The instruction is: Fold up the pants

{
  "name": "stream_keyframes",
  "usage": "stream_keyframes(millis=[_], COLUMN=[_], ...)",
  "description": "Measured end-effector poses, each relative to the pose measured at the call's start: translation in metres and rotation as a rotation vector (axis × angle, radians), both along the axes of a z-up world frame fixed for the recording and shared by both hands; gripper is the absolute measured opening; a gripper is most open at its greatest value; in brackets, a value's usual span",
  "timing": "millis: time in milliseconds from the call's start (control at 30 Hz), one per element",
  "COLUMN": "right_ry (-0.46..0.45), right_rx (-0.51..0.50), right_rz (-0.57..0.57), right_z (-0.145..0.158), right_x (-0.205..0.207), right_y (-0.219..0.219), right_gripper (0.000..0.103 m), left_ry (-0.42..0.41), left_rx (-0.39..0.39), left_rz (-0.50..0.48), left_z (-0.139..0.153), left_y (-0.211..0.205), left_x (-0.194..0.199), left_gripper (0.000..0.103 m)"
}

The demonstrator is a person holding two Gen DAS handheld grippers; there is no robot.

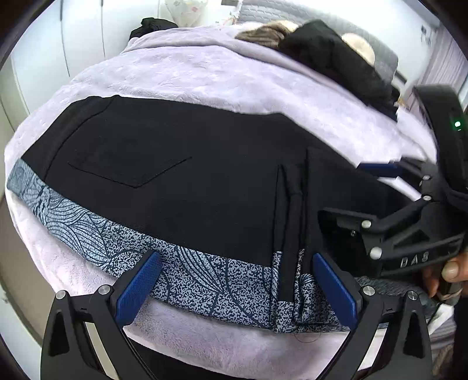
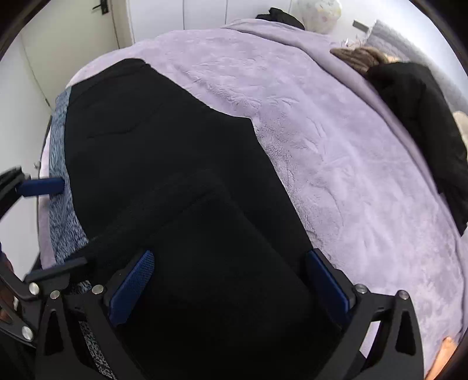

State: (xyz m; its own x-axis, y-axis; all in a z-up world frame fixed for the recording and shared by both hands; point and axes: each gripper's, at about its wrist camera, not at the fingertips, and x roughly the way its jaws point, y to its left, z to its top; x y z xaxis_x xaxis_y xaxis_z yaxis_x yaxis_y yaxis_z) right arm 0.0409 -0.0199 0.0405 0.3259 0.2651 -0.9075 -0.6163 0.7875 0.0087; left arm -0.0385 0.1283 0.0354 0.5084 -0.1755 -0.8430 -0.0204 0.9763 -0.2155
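Black pants (image 1: 175, 175) lie flat on a lavender blanket (image 1: 204, 79), with a blue patterned waistband (image 1: 87, 233) along the near edge. My left gripper (image 1: 235, 258) hangs open over the waistband, its blue pads (image 1: 140, 286) spread wide beside the fly. In the right wrist view, the pants (image 2: 175, 140) have a leg folded back on top. My right gripper (image 2: 231, 257) is open above that folded black layer (image 2: 222, 263), with nothing pinched. A blue finger of the left gripper (image 2: 41, 187) shows by the waistband (image 2: 61, 204).
A black jacket (image 1: 336, 58) and a brown furry item (image 1: 263, 35) lie at the bed's far right. Another dark garment (image 1: 152, 24) sits at the far end. White wardrobe doors (image 1: 73, 43) stand beyond. A hand (image 1: 450, 269) holds the right gripper's handle.
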Motion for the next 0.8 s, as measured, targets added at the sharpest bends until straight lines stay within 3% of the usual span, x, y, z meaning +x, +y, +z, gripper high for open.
stream_keyframes(millis=[67,133,200,300,433,600,733,800], right_ry=[-0.041,-0.064,-0.075,-0.089,-0.004,0.126,0.272,0.268], right_rx=[0.053,0.097,0.109,0.101,0.13,0.09,0.151,0.189], right_rz=[-0.036,0.0,0.052,0.147,0.275,0.357,0.411,0.445], right_z=[0.017,0.032,0.04,0.044,0.037,0.0,-0.027,-0.028], right_x=[-0.002,-0.004,-0.002,0.011,0.042,0.093,0.116,0.118], right_y=[-0.009,-0.009,0.002,0.035,0.094,0.166,0.211,0.227], right_gripper=[0.103,0.103,0.103,0.103,0.103,0.103,0.103,0.103], left_ry=[-0.023,-0.024,0.015,0.074,0.055,0.068,0.055,0.041], left_rx=[-0.042,-0.013,-0.018,-0.092,-0.168,-0.252,-0.229,-0.215], left_rz=[0.016,0.061,0.107,0.15,0.178,0.198,0.142,0.117], left_z=[0.008,0.01,0.003,-0.016,-0.015,-0.024,-0.028,-0.028], left_y=[0.013,0.028,0.046,0.069,0.093,0.126,0.13,0.128], left_x=[-0.002,0.0,0.008,0.01,0.0,-0.004,-0.004,0.001], left_gripper=[0.103,0.103,0.103,0.103,0.103,0.103,0.103,0.103])
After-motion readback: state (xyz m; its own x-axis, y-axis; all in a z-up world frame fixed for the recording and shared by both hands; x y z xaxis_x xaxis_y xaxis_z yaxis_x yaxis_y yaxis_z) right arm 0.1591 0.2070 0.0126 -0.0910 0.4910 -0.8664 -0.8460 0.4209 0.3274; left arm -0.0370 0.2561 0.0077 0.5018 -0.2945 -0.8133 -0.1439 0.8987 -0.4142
